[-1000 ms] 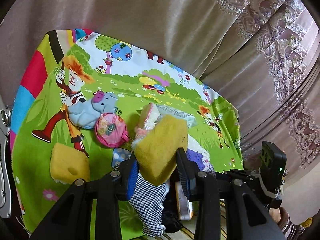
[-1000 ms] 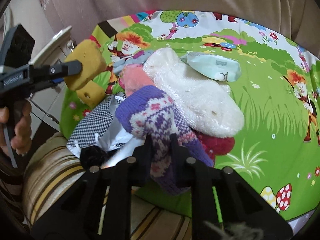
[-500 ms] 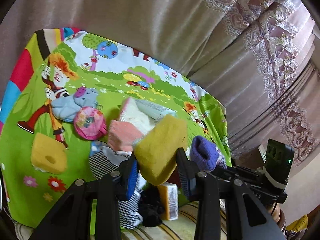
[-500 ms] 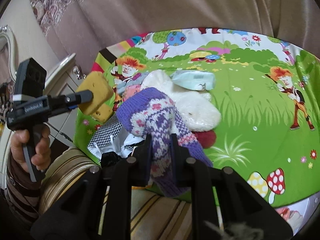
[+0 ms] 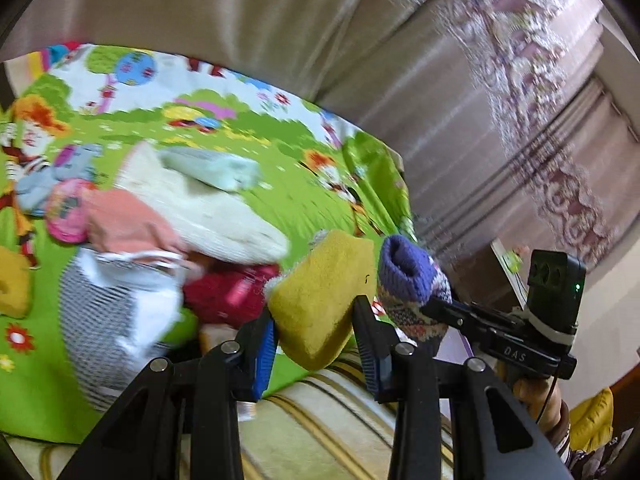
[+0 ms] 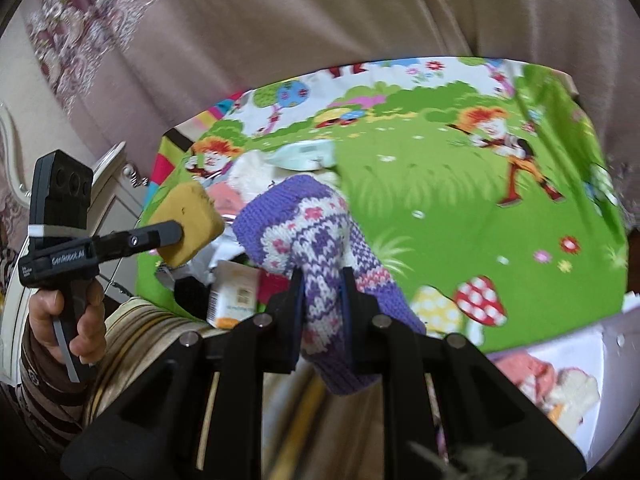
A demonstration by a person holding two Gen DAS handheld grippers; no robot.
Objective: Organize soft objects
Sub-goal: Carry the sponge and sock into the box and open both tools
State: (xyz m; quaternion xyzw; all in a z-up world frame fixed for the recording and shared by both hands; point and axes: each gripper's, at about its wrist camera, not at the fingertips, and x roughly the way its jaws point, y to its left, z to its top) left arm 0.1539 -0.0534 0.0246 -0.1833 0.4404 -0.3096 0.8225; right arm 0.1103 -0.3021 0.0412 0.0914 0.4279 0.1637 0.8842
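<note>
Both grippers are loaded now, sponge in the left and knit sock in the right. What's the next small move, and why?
Probably carry the purple knit sock rightward over the bare green stretch of the cartoon mat and set it down there. The right gripper is clamped on it, that side looks free of clutter, while the pile crowds the other side, where the left gripper holds the yellow sponge.

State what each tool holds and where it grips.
Left tool: yellow sponge, pinched at its lower sides. Right tool: purple knitted sock, clamped mid-length.

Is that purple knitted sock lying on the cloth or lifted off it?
Lifted: the purple knitted sock hangs pinched in the right gripper jaws.
</note>
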